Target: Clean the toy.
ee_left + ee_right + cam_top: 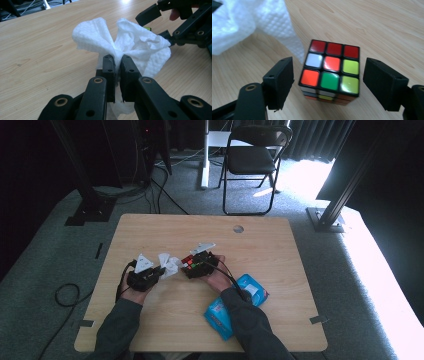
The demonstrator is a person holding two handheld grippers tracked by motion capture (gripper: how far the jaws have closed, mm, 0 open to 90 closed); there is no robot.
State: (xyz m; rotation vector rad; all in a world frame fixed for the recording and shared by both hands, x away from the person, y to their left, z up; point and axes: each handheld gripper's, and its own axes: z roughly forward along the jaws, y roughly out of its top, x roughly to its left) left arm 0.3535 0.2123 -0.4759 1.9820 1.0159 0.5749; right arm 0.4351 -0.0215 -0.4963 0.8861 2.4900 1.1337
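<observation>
The left tool [117, 63] is clamping a crumpled white paper wipe [130, 47]. The right tool [328, 82], jaws apart, is straddling a multicoloured puzzle cube [329, 71], apparently untouched, at the wipe's three o'clock.

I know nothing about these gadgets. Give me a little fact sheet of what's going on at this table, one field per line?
Left gripper: jaws shut, pinching a white wipe
Right gripper: jaws open, one on each side of a puzzle cube, gaps on both sides
Cube: stands on the wooden table, top face mixed red, white, green, yellow
Wipe to cube: close beside each other; touching cannot be told
Also there: blue wipes packet near the person's right forearm
Beyond table: black folding chair
</observation>
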